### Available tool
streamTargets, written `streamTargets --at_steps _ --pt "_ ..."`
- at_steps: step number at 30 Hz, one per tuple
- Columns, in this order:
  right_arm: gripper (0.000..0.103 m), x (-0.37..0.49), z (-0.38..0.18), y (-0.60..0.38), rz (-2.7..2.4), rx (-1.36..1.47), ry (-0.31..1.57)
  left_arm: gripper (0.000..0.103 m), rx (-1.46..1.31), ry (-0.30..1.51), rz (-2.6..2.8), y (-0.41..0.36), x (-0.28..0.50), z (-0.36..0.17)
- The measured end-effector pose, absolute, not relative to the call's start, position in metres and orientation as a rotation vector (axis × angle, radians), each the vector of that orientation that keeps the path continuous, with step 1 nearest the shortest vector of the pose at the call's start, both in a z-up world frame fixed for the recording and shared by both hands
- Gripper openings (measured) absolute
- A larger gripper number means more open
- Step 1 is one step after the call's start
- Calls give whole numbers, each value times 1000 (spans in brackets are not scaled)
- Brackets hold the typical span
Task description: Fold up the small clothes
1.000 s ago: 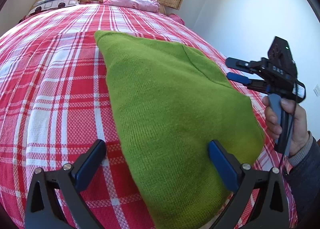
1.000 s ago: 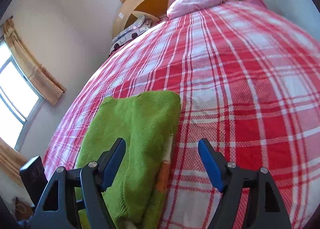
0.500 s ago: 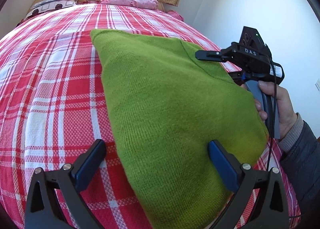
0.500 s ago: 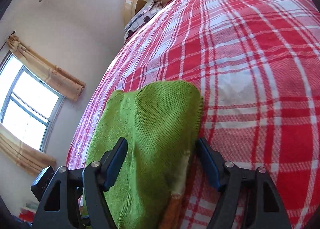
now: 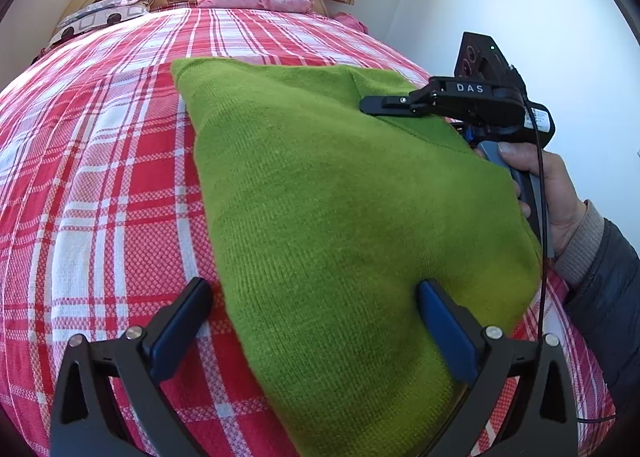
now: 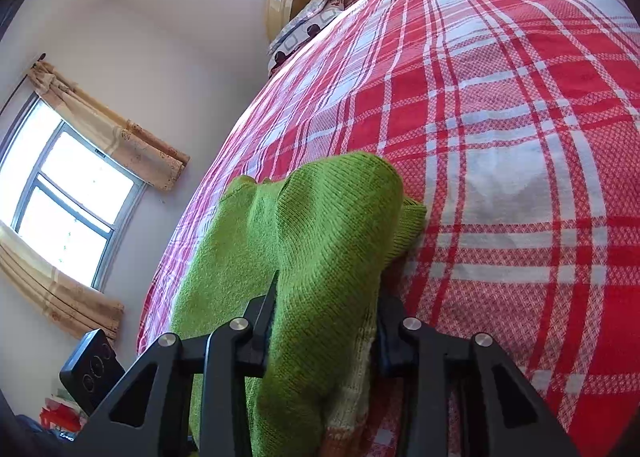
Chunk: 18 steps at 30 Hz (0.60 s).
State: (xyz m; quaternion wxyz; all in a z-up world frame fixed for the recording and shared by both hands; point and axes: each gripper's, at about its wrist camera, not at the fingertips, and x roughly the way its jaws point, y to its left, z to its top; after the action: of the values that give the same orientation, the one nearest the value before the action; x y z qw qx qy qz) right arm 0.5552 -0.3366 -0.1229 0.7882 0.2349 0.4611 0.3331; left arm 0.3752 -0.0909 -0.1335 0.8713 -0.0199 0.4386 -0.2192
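The right tool [image 6: 326, 321] is clenched on a raised fold of the green knit garment [image 5: 340, 217] lying on the red plaid bed [image 5: 100, 177], while the left tool [image 5: 312, 333] is spread wide, straddling the garment's near edge.

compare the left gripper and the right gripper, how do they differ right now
The left gripper is wide open, while the right gripper is shut on the green sweater. The left one holds nothing, its fingers straddling the sweater's near left edge over the plaid bedspread; the right one pinches a bunched fold at the right edge. Both have black frames with blue pads.
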Motion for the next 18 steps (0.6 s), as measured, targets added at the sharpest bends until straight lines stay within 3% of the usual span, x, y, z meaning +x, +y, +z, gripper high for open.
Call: streamTargets --at_steps 11,12,14,18 --pt "35 539 -115 -328 642 391 951 102 -23 929 -476 -92 379 -133" --pt "35 538 -113 -324 626 370 949 100 -26 930 -480 -92 380 -132" --pt "34 534 -110 -318 584 354 947 86 -26 925 -507 -93 377 -130" --pt "30 522 -101 -313 520 326 920 73 -18 923 -502 -93 373 -126"
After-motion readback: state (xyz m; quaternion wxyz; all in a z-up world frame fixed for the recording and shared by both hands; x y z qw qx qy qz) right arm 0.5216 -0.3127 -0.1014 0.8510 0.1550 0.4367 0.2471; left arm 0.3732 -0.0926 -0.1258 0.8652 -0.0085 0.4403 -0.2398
